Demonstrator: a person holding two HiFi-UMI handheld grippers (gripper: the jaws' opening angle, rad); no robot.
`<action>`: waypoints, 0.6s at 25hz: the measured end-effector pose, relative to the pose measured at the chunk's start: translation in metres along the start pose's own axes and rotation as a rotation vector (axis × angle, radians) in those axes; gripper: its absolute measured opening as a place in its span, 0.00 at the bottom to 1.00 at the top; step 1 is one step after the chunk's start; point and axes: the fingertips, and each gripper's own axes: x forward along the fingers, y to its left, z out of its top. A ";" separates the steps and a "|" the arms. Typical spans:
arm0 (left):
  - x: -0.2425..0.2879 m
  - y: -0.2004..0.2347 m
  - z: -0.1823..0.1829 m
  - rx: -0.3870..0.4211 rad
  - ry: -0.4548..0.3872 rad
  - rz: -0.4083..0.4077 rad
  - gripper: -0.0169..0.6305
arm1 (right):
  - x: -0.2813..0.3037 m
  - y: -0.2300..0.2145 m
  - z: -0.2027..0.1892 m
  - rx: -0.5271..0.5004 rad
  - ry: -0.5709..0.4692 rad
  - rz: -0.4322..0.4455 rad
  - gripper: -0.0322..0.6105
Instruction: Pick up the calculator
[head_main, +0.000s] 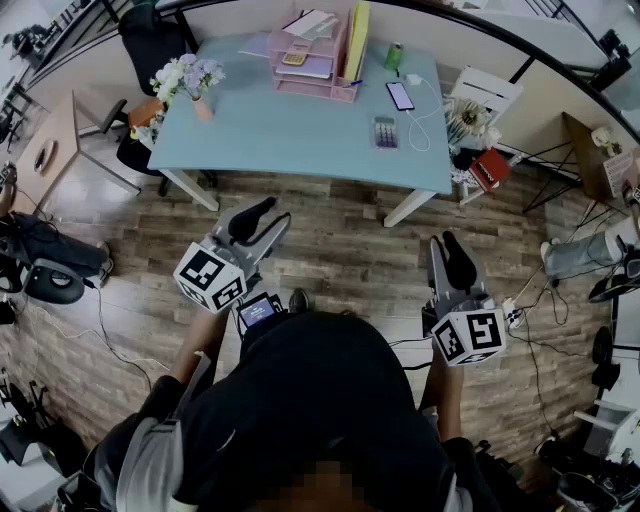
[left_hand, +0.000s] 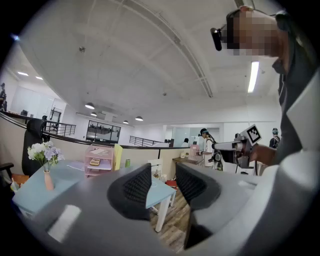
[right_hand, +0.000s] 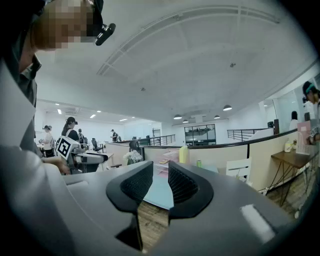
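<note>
Left tool (head_main: 260, 214) and right tool (head_main: 449, 248) are both released, jaws apart and empty, above the floor (head_main: 340, 240). The calculator (head_main: 385, 132) lies on the blue worktop (head_main: 290, 140), near a phone (head_main: 400, 96), well apart from both.

An open-plan office: a pale blue desk (head_main: 280, 140) at upper centre carries pink document trays (head_main: 312, 72) and a calculator (head_main: 385, 132), an office chair (head_main: 150, 40) stands at upper left, and low partitions (right_hand: 260, 150) run beneath recessed ceiling lights (left_hand: 90, 106), other people (right_hand: 70, 131) standing beyond.
</note>
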 end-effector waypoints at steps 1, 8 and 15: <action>0.000 0.000 -0.002 -0.001 0.001 -0.001 0.34 | -0.001 0.000 -0.003 0.000 0.000 -0.001 0.18; 0.003 0.003 -0.006 -0.014 -0.001 -0.019 0.34 | 0.000 -0.002 -0.006 -0.004 0.005 -0.031 0.18; 0.007 0.018 -0.003 -0.025 -0.010 -0.038 0.34 | 0.014 0.005 -0.006 -0.006 0.005 -0.044 0.18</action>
